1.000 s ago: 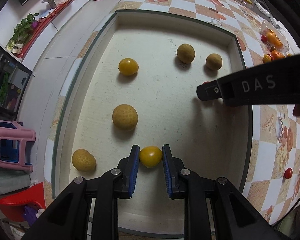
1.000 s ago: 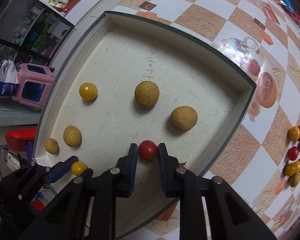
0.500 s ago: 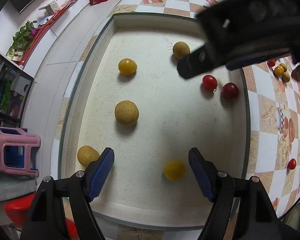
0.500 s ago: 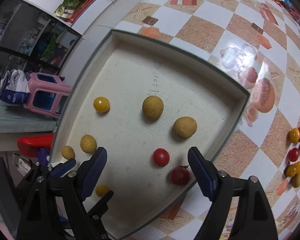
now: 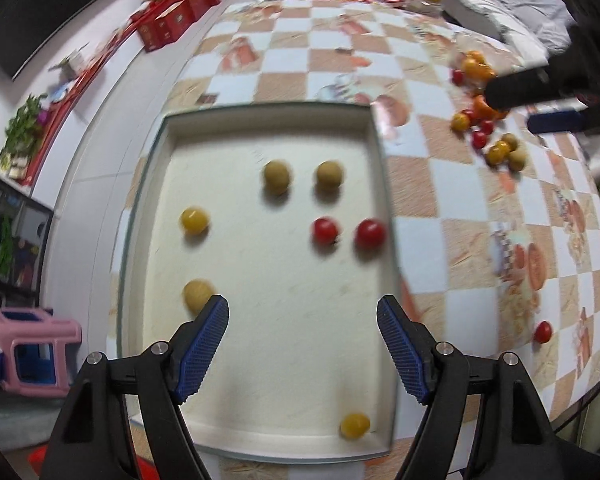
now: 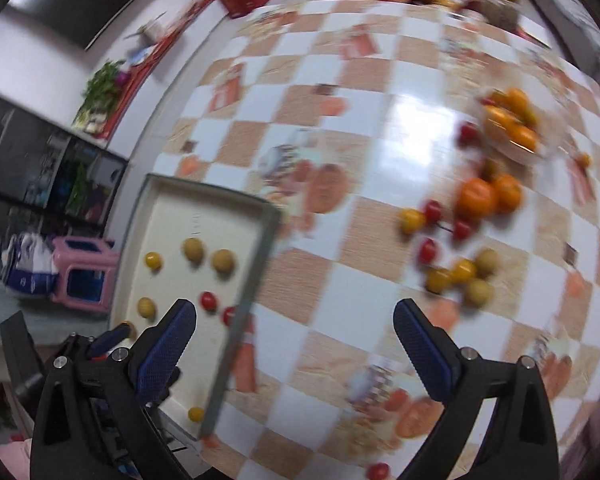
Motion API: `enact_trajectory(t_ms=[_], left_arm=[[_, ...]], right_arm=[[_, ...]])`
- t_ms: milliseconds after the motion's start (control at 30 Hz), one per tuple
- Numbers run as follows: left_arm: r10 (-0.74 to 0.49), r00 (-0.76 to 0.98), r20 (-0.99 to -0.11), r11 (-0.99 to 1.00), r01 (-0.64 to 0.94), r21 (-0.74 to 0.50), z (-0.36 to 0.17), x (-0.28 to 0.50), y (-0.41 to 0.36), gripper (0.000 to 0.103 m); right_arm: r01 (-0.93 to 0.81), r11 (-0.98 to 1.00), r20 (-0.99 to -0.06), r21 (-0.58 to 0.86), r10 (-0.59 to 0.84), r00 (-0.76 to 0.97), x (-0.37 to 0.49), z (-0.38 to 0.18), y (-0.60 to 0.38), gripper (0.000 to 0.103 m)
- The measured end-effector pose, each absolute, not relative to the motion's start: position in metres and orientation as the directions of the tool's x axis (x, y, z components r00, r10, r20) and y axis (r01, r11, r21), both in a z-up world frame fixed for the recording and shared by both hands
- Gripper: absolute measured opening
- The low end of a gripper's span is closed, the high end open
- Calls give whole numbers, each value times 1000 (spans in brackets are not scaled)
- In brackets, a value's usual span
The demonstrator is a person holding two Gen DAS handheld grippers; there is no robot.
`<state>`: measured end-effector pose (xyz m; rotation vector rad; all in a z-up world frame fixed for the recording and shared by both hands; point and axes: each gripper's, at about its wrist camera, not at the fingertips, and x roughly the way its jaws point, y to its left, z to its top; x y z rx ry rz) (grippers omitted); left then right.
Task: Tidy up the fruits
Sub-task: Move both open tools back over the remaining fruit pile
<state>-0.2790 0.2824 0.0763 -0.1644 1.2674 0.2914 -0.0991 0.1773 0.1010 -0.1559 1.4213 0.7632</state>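
Observation:
A shallow white tray lies on the checkered table. In it are two red tomatoes, two tan fruits at the back, a yellow fruit, a tan one behind my left finger, and a yellow one at the front right corner. My left gripper is open and empty above the tray's front. My right gripper is open and empty over the table, right of the tray. A loose pile of fruits lies further right.
A clear dish of oranges and two oranges sit at the back right. A lone red tomato lies right of the tray. Red boxes and wrappers stand at the far edge. A pink stool is on the floor at left.
Both grippers opened and let go of their fruits, the yellow one and the red tomato, in the tray. Both then pulled back, and the right one swung right toward the loose pile.

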Motion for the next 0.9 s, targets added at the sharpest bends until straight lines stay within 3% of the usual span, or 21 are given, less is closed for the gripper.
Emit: enact_trajectory(t_ms=[300, 633, 900], left_arm=[[72, 289, -955, 978, -209, 10, 91, -244, 242, 78], [61, 298, -953, 987, -158, 14, 95, -183, 215, 78], [81, 259, -962, 989, -141, 45, 62, -120, 208, 78]], right_arm=[[-415, 871, -958, 261, 287, -1, -89, 83, 82, 100], [-349, 901, -964, 257, 265, -26, -98, 60, 49, 100], [-355, 906, -970, 232, 243, -13, -91, 47, 46, 100]])
